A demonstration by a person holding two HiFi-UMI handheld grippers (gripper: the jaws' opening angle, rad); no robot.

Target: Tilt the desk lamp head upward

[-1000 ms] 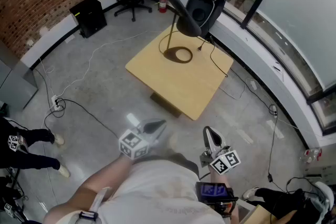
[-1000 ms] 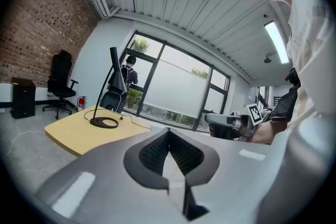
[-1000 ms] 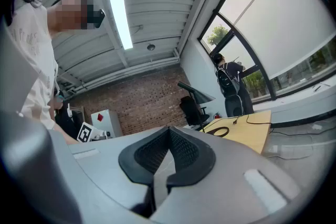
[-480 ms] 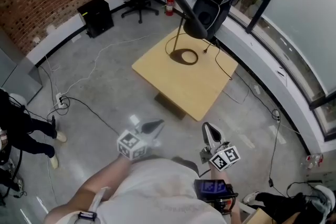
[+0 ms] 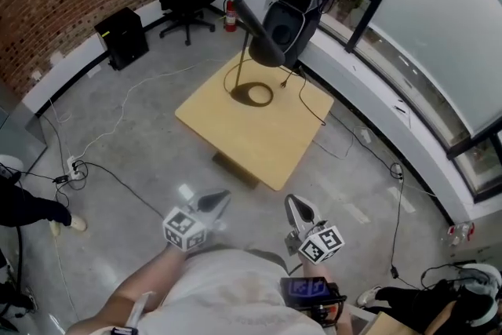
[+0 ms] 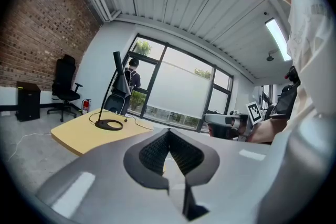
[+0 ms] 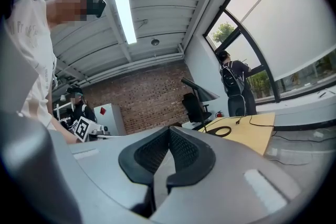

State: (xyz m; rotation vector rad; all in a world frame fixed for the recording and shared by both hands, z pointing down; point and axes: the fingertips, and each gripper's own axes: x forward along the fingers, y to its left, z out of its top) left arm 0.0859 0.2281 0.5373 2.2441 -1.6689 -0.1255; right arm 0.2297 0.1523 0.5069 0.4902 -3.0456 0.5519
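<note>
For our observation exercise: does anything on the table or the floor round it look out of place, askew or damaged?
Nothing looks spilled or broken. The desk lamp stands upright; its cord trails off the edge of the table, and loose cables snake across the floor.

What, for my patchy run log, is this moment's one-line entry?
stage: before contact | left gripper: shut, empty | right gripper: shut, empty | lamp: on table, untouched
</note>
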